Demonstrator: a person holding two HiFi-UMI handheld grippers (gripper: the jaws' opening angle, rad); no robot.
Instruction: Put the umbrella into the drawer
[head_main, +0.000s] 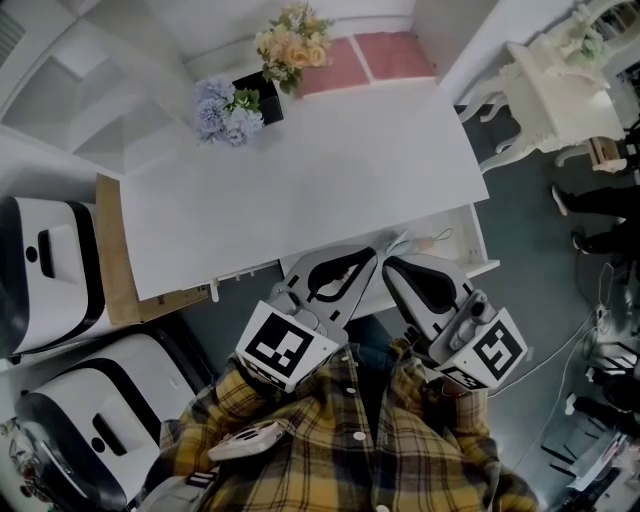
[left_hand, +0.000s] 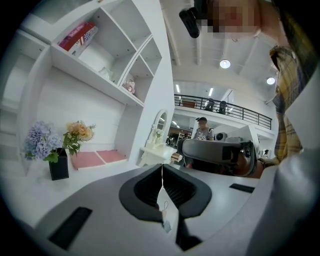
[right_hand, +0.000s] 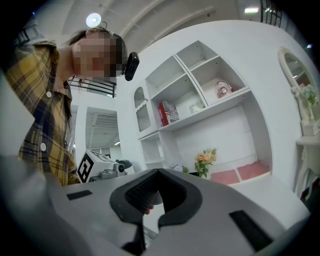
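My left gripper (head_main: 372, 254) and right gripper (head_main: 390, 264) sit side by side over the pulled-out drawer (head_main: 472, 238) at the white desk's front edge. Both point toward the desk. The left gripper (left_hand: 161, 172) has its pads pressed together; a thin cord with a small tag (left_hand: 167, 221) hangs just under them, and I cannot tell whether it is pinched. The right gripper (right_hand: 159, 172) is shut with nothing visible between its pads. A pale pointed bit (head_main: 398, 242) and a cord loop (head_main: 437, 238) show in the drawer beyond the tips. No umbrella body can be made out.
The white desk (head_main: 330, 170) carries a black vase of purple flowers (head_main: 225, 108) and a peach bouquet (head_main: 292, 45) at the back, beside pink pads (head_main: 365, 58). White shelves (left_hand: 105, 55) rise behind. White-and-black machines (head_main: 50, 270) stand at the left, a white dresser (head_main: 555, 90) at the right.
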